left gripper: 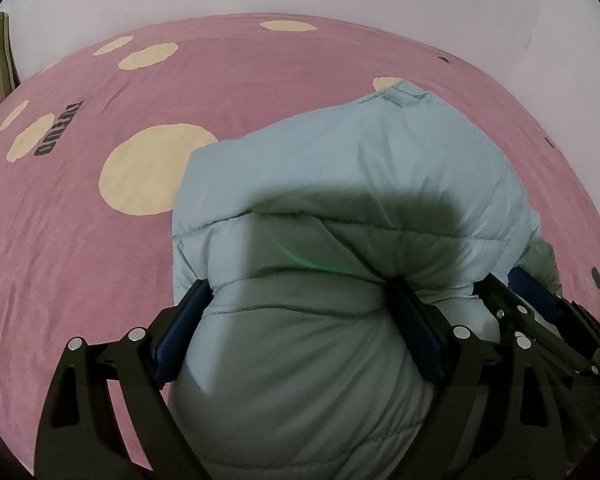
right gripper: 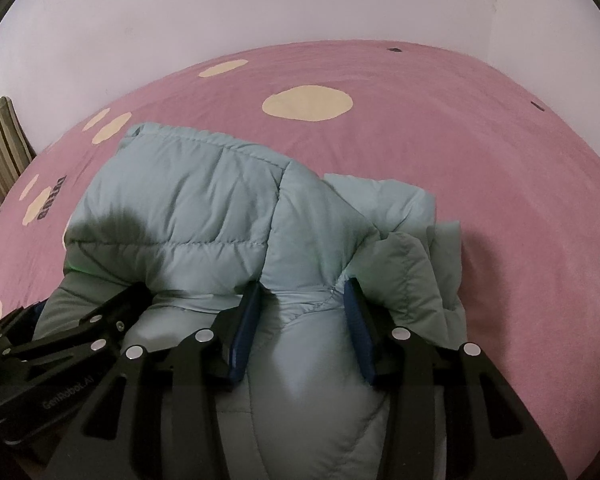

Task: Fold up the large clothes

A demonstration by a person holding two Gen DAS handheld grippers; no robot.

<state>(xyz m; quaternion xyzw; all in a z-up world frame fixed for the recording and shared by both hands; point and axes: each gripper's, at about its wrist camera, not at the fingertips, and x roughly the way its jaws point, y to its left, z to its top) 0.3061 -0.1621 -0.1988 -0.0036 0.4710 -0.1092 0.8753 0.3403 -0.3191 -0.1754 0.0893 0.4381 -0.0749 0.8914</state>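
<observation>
Two grippers hold one pale blue puffer jacket (left gripper: 340,184), which lies bunched on a pink bed cover (left gripper: 80,240) with cream spots. On the left, the left gripper (left gripper: 300,304) has its jaws set wide, pressed on a thick roll of the padded fabric. Just beside it on the right, the right gripper (right gripper: 300,304) has its jaws narrower, pinching a smaller fold near a seam. A loose flap (right gripper: 420,240) hangs off the right side. Risk: the slick, springy padding could slip from either grip, most likely the wide one, and the fold would spring apart.
</observation>
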